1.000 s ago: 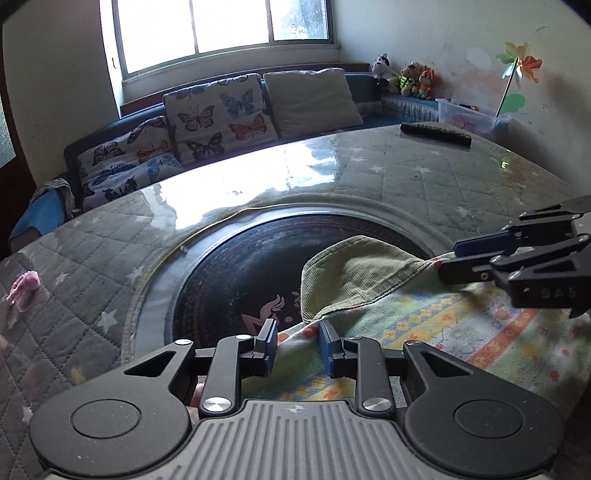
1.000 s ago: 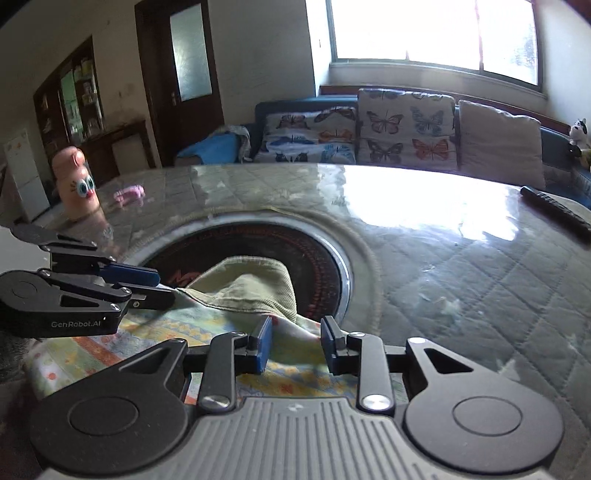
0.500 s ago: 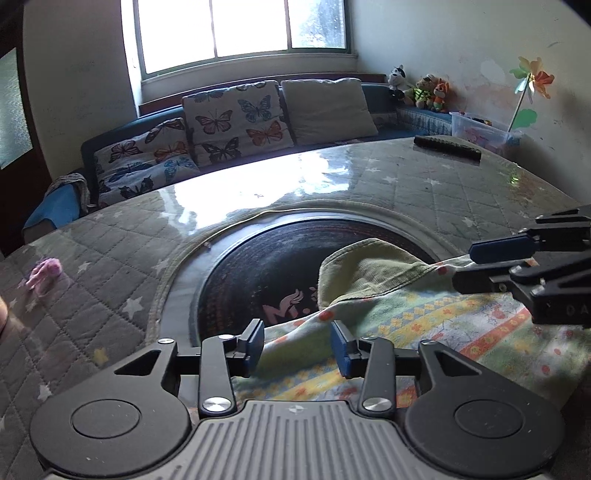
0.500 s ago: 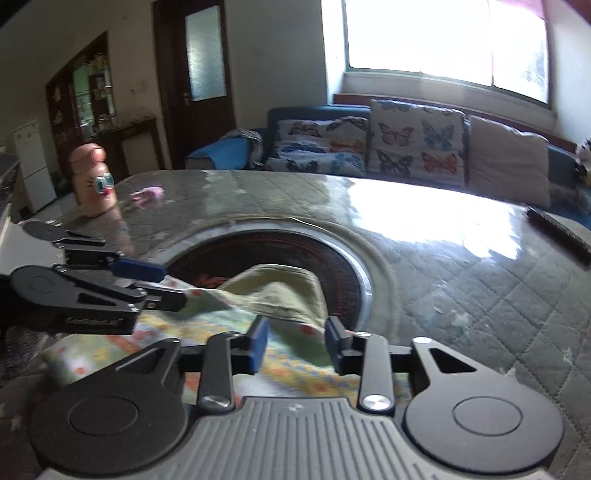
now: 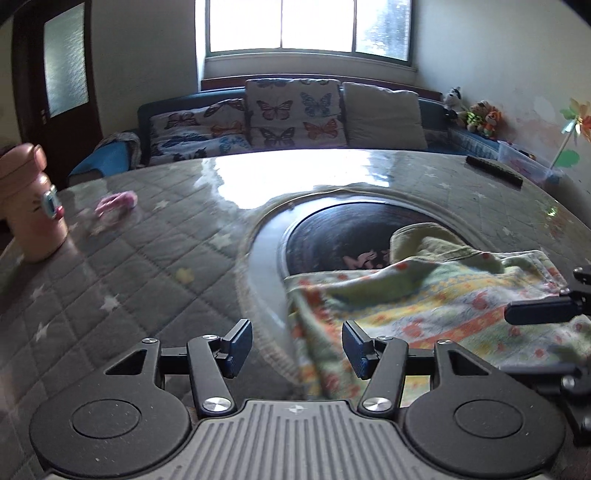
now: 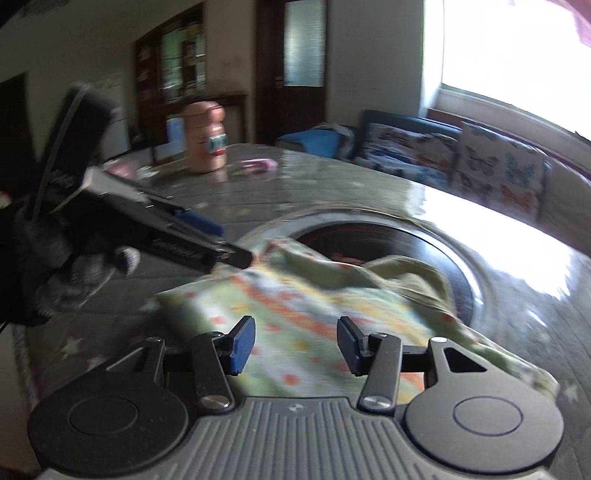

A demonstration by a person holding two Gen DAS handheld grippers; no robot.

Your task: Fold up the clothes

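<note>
Right now both grippers sit over a round table (image 5: 155,266) covered in a grey quilted, star-printed cloth under a glossy clear sheet. Left gripper (image 5: 297,345): jaws apart and opening, blue pads clear of fabric; the left edge of the garment (image 5: 417,310) lies below and between them, not pinched. Right gripper (image 6: 296,345): jaws also apart and opening, garment (image 6: 306,314) spread under the gap, pads not pressing on it.

Garment is a light green, patterned piece with orange and yellow bands, lying loosely bunched on the table's near side, its far part draped over the rim of the dark round inset (image 5: 332,236) at the table centre. An olive-green lining or collar part (image 5: 424,240) is turned up at the far edge. Folds are rumpled, not flat.

In the left wrist view the right gripper's finger (image 5: 543,312) shows at the right edge, over the garment's right side. In the right wrist view the left gripper (image 6: 207,245) comes in from the left, tip near the garment's far-left corner; contact unclear, view blurred.

Other stuff: peach-pink bottle (image 5: 29,206) upright at table's left, small pink object (image 5: 116,203) just beside it, dark remote (image 5: 493,170) at far right, butterfly-print sofa cushions (image 5: 291,110) under the window (image 5: 306,26).
</note>
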